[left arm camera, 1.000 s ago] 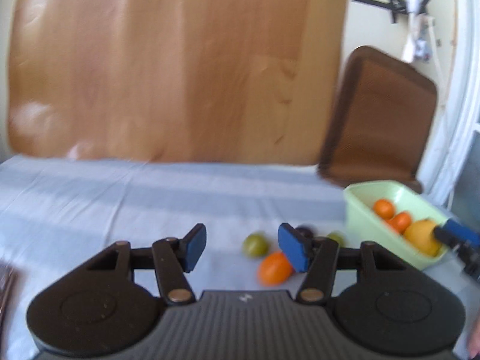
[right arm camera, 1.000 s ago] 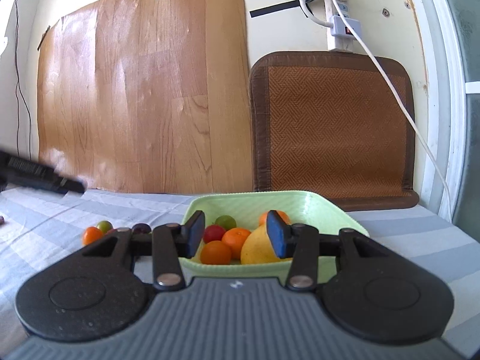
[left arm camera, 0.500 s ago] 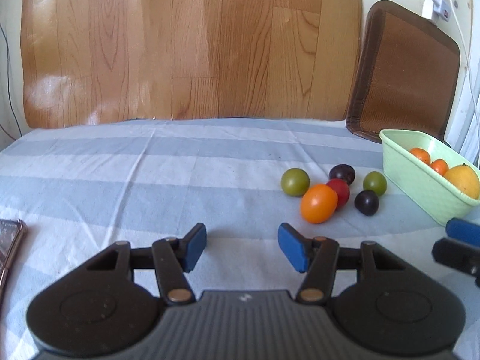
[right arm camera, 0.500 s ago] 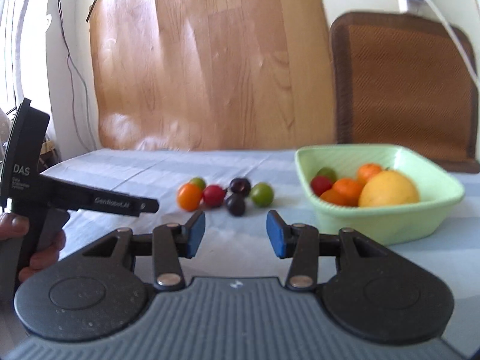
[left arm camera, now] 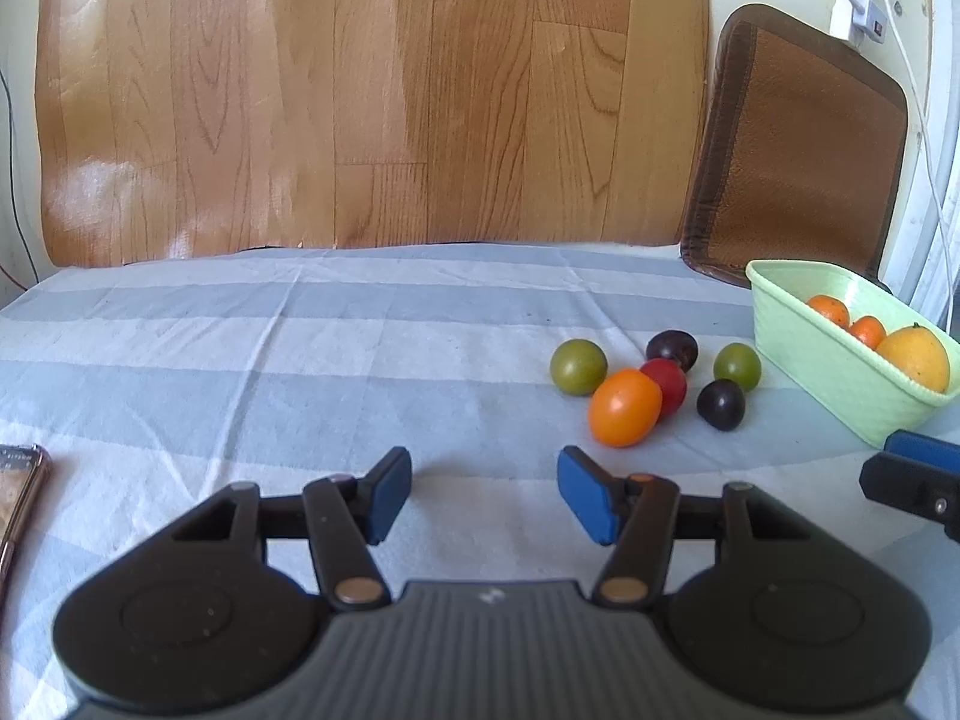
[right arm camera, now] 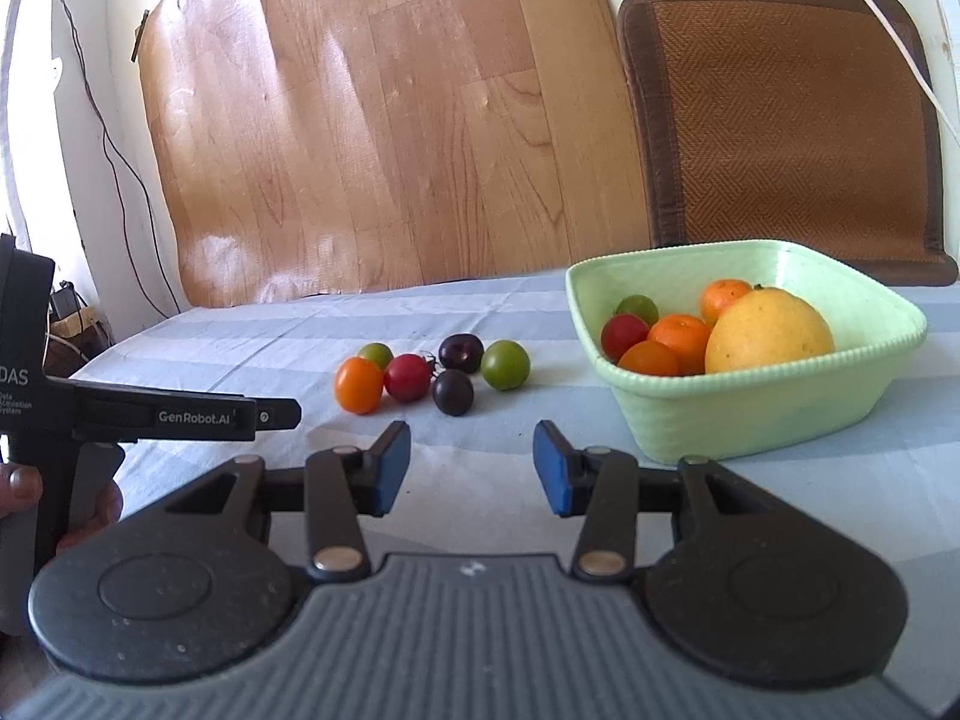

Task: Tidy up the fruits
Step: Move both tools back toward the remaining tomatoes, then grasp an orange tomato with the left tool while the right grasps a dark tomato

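Fruits lie in a loose cluster on the counter's blue-and-white striped cloth [left arm camera: 372, 360], ahead of the left gripper [left arm camera: 485, 495] and off to the right of its fingers. Nearest is an oval orange tomato [left arm camera: 624, 407], touching a small red tomato [left arm camera: 667, 384] just behind it. A round green plum [left arm camera: 578, 366] sits beside them on the left, a dark purple plum [left arm camera: 721, 404] on the right, with a second dark plum [left arm camera: 672, 350] and a second green plum [left arm camera: 737, 366] farther back. The left gripper's blue-padded fingers are spread apart and hold nothing. The right gripper [right arm camera: 473, 468] is likewise released, its fingers parted and bare, with the same cluster ahead and slightly left of them. A pale green ribbed plastic bowl [right arm camera: 780, 408] stands ahead and to the right of the right fingers, well apart from the loose fruits. It holds a large yellow citrus [right arm camera: 768, 330], small orange mandarins [right arm camera: 681, 333], a red tomato and a green plum. A wood-grain board [left arm camera: 372, 90] and a brown woven mat [right arm camera: 792, 120] lean on the wall behind. The edge of a phone [left arm camera: 18, 492] lies far left of the left fingers.
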